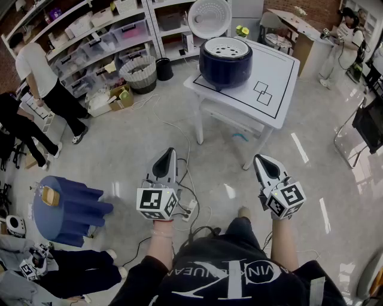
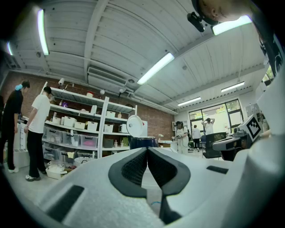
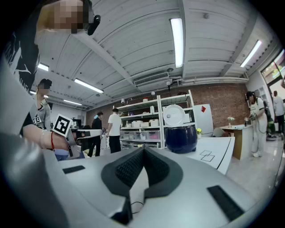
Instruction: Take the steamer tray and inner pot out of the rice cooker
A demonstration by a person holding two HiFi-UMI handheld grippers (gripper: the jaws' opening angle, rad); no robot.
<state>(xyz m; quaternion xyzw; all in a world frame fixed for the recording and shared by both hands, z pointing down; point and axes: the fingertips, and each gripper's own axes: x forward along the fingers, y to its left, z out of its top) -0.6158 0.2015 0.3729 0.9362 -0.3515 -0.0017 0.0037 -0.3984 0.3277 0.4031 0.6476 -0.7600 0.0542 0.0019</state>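
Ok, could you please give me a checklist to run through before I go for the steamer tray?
1. Open lid on rice cooker: ok.
2. Nothing lying over the steamer tray: ok.
3. Seated inner pot beneath it: cannot tell, hidden.
4. Empty left gripper: ok, jaws together.
5. Empty right gripper: ok, jaws together.
6. Both grippers close to the table: not ok, well short of it.

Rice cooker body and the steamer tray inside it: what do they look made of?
Rice cooker: dark blue shell with soft sheen, likely glossy plastic or painted metal. Steamer tray: pale grey, matte, punched with round holes; plastic or aluminium, unclear.
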